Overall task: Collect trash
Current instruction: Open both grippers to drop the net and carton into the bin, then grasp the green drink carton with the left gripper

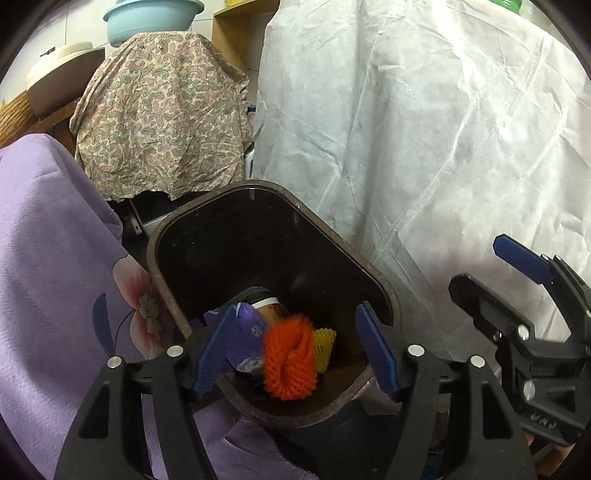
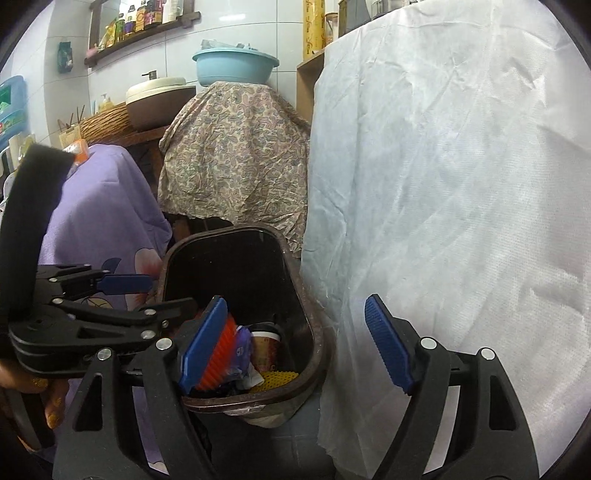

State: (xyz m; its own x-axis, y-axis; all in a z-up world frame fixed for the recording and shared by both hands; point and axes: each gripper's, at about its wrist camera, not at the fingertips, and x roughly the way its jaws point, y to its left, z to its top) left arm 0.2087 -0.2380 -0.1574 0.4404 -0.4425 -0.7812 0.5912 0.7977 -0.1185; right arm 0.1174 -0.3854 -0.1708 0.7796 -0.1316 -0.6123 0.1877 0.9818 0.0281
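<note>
A dark brown trash bin (image 1: 369,266) stands on the floor between draped furniture; it also shows in the right wrist view (image 2: 314,332). Inside lie an orange foam net (image 1: 291,360), a yellow foam net (image 1: 325,347), a purple wrapper (image 1: 243,336) and a paper cup (image 1: 267,308). The orange net looks blurred, between my left gripper's fingers. My left gripper (image 1: 295,354) is open over the bin's near rim. My right gripper (image 2: 295,347) is open and empty beside the bin; it shows at the right of the left wrist view (image 1: 487,266).
A purple floral cloth (image 1: 55,277) covers furniture left of the bin. A paisley cloth (image 1: 162,118) covers something behind it, with a blue basin (image 2: 234,66) on top. A white sheet (image 1: 424,147) drapes the right side. A shelf of bottles (image 2: 140,22) hangs on the tiled wall.
</note>
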